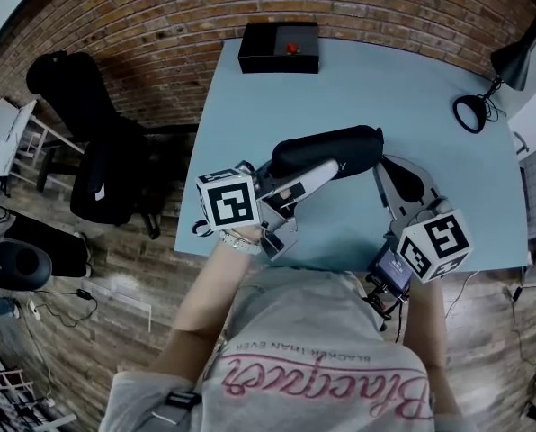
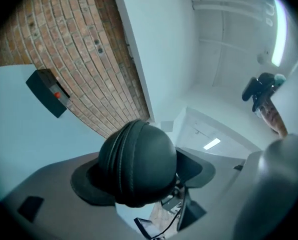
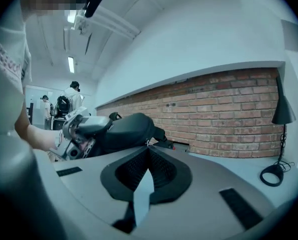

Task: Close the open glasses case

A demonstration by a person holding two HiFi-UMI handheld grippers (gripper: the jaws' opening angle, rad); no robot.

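The black glasses case lies closed along the middle of the light blue table. My left gripper reaches in from the left with its jaws on either side of the case's left end. In the left gripper view the rounded end of the case fills the space between the dark pads, which stand spread and do not press on it. My right gripper hovers just right of the case, apart from it. Its pads meet at the tips with nothing between them, and the case lies ahead to the left.
A black box with a red spot sits at the table's far edge by the brick wall. A black desk lamp stands at the right. An office chair is left of the table. People stand far off.
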